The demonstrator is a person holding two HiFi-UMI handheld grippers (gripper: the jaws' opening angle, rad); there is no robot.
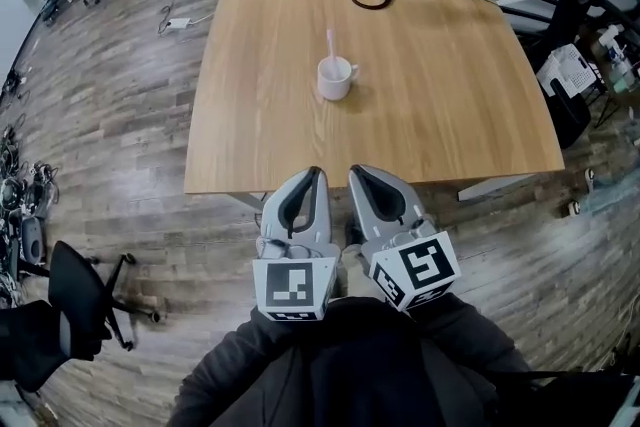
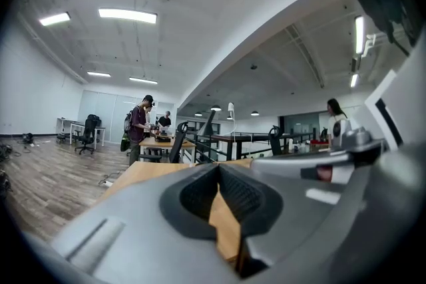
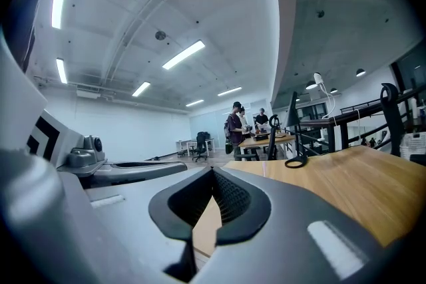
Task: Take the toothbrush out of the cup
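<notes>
**Head view.** My left gripper (image 1: 315, 175) and right gripper (image 1: 358, 173) sit side by side at 6 o'clock, just off the table (image 1: 450, 115). Both have their jaws closed on nothing. The cup (image 1: 334, 79) stands mid-table at 12 o'clock from them, with the toothbrush (image 1: 331, 43) upright inside.

**Gripper views** (aimed almost level). These alone show distant people (image 3: 234, 126) at a desk.

The head view looks steeply down on the whole surface (image 1: 450, 115) from its near edge. The left gripper view and right gripper view look level, low across that same surface.
</notes>
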